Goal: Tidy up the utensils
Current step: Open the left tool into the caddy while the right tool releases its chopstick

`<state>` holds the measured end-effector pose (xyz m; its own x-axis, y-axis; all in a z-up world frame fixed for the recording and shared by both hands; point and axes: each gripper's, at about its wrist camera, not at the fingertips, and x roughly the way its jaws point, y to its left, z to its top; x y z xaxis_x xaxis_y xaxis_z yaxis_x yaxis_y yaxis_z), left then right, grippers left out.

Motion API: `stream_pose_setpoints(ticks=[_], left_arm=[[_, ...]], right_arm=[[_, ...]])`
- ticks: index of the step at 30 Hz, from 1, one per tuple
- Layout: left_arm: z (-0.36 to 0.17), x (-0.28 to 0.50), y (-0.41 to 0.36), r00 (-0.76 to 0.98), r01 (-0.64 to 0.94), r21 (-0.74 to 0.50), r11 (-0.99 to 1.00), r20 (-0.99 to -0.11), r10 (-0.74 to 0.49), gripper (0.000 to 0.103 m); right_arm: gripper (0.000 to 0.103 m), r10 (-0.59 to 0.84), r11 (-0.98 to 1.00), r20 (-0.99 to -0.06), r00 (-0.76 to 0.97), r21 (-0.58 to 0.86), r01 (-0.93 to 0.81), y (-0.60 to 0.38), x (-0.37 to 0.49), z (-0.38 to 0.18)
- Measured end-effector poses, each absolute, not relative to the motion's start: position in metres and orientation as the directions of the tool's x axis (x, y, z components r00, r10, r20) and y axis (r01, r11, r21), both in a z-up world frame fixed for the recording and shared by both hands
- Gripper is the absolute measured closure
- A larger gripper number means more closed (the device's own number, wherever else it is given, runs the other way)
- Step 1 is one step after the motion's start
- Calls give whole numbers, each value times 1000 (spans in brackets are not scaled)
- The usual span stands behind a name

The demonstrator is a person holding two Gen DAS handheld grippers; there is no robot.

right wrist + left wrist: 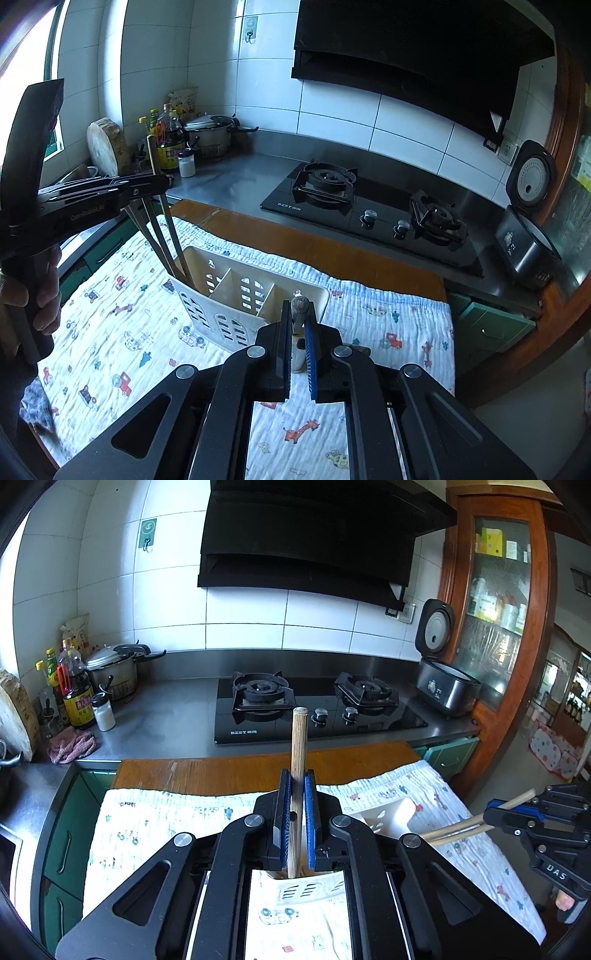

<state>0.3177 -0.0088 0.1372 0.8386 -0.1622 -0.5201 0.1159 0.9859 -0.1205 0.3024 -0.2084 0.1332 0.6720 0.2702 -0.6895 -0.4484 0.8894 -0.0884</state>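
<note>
Now both pairs of fingers narrow: left gripper (296, 805) pinching wooden chopsticks (297, 768), round, ridged, upright, lower ends inside white slotted plastic holder (236, 295); right gripper (300, 332) clamped around more chopsticks (300, 310), pointing forward past fingertips, tips over holder's nearest compartment.

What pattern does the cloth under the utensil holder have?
The cloth is white with small printed cars, tractors and animals, clearest in the right wrist view; the utensil holder stands on it.

The chopsticks' (298, 775) lower ends are hidden behind the left claw (297, 805) and inside the holder (207, 306).
</note>
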Motion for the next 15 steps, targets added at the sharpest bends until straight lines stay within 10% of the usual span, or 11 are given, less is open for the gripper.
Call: stream_pose_setpoints(ticks=[15], left_arm=[[146,303,-15,845,125,-112,986,-508,-165,76]], right_arm=[[79,273,907,-610,744,-95,-410,-224,277,155]])
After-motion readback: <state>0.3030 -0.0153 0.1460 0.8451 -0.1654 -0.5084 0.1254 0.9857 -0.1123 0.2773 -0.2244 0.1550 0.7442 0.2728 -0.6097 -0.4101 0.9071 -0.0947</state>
